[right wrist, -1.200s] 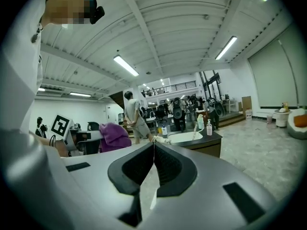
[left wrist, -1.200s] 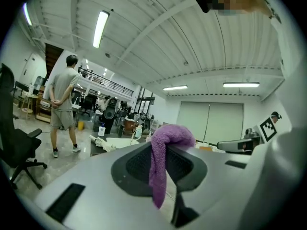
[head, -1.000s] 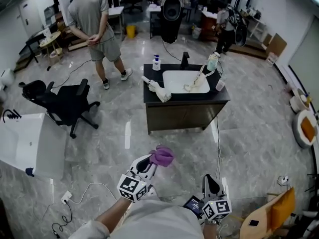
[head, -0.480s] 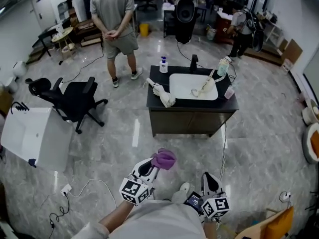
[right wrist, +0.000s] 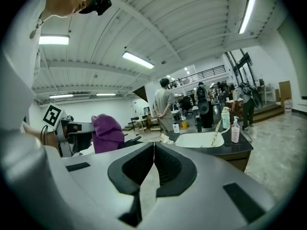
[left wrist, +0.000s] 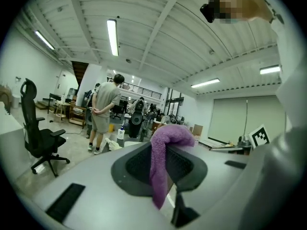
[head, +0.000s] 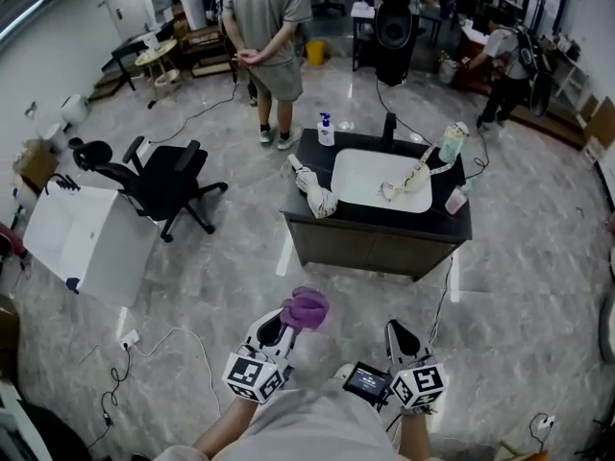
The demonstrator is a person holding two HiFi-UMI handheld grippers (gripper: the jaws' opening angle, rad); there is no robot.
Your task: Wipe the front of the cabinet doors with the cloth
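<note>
Two grippers held low, close to person's body. Left gripper [head: 288, 322] jaws clamped on purple cloth [head: 306, 307]; cloth bunched over jaw tips, one end hanging down between them. Right gripper [head: 400, 334] jaws pressed together, empty. Dark cabinet [head: 370, 250] with white sink [head: 370, 179] stands ahead on grey floor, well apart from cloth. Soap bottle [head: 326, 130] beside sink. Person in grey [head: 264, 17] stands beyond cabinet, hands behind back. Black chair [head: 163, 185] at left.

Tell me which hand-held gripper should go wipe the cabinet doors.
Left. The left hand-held gripper is shut on the purple cloth; the right hand-held gripper is shut and empty. Both are well short of the cabinet doors, so the cloth likely decides it.
</note>
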